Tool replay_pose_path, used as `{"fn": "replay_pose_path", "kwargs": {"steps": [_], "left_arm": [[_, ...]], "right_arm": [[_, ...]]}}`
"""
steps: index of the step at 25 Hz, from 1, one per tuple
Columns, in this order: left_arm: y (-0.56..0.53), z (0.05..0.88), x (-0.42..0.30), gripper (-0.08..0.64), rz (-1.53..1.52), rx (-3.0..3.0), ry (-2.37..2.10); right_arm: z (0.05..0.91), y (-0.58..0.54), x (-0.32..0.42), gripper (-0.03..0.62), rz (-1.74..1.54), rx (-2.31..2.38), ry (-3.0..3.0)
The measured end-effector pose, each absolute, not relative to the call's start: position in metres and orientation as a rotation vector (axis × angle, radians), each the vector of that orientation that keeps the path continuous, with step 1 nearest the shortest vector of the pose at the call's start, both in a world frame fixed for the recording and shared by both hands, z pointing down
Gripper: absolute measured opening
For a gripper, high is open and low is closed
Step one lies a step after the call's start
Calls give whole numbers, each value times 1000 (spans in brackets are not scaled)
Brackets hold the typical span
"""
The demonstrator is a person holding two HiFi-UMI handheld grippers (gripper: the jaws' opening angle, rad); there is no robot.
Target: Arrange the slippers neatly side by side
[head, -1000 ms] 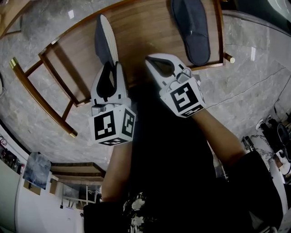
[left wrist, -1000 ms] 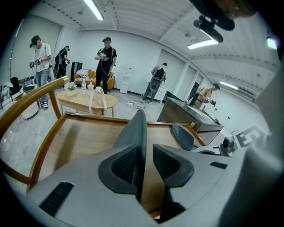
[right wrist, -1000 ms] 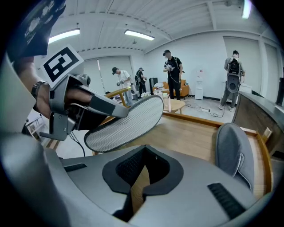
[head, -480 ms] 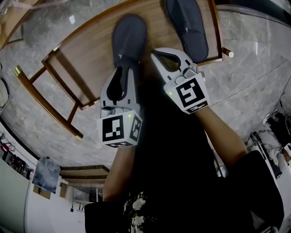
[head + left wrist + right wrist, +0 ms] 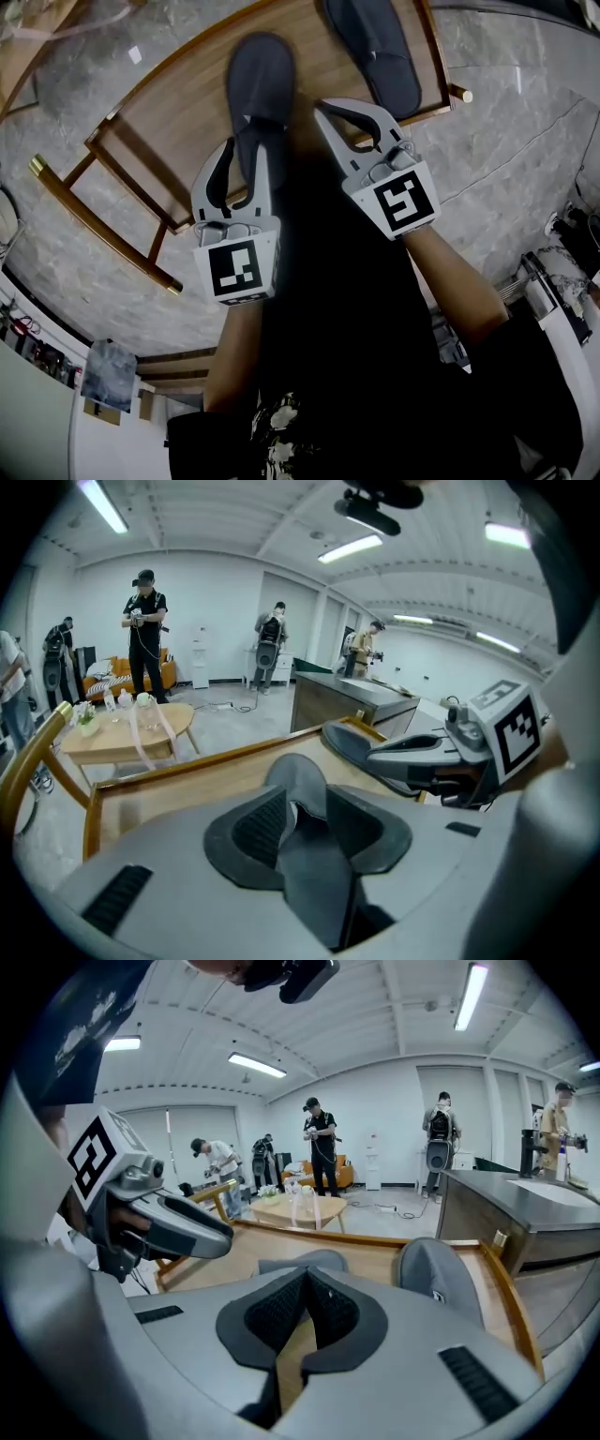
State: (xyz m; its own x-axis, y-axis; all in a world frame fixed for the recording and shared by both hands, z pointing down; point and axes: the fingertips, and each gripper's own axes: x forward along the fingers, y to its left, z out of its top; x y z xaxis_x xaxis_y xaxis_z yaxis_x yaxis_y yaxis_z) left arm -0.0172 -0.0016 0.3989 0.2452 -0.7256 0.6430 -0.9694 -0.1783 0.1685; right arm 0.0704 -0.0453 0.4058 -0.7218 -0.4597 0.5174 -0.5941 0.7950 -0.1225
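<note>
Two dark grey slippers lie on a low wooden table (image 5: 178,112). The left slipper (image 5: 261,80) lies flat, toe away from me, its heel raised between the pads of my left gripper (image 5: 248,150). In the left gripper view the heel (image 5: 295,771) looks pinched, and both pads still touch it. Those jaws have just been opening. The right slipper (image 5: 375,47) lies apart at the table's far right corner. My right gripper (image 5: 328,108) hovers between the two slippers. It is shut and empty, and its pads meet in the right gripper view (image 5: 305,1283).
The table has a raised wooden rim (image 5: 441,56) and stands on a grey marble floor (image 5: 525,141). A wooden frame (image 5: 103,225) sticks out at its left. Further off are a small round table (image 5: 122,733), a grey counter (image 5: 352,700) and several standing people.
The left slipper, held on its edge with the pale sole showing, now lies flat with its upper side up. The left gripper rolled with it. The right gripper shifted slightly up the picture.
</note>
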Motion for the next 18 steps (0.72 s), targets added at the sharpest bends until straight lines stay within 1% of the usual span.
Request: {"fn": "replay_pose_path", "kwargs": {"steps": [3, 6, 11, 18], "left_arm": [[-9, 401, -21, 149, 565, 1993, -1492], [-17, 405, -14, 150, 601, 2064, -1409], [-34, 426, -10, 189, 647, 2053, -1340], [-41, 461, -6, 190, 646, 1865, -1326]], "right_arm": [[394, -47, 70, -2, 383, 833, -2520], [383, -48, 74, -2, 390, 894, -2516], [371, -48, 79, -2, 400, 938, -2518], [377, -56, 79, -2, 407, 779, -2559]]}}
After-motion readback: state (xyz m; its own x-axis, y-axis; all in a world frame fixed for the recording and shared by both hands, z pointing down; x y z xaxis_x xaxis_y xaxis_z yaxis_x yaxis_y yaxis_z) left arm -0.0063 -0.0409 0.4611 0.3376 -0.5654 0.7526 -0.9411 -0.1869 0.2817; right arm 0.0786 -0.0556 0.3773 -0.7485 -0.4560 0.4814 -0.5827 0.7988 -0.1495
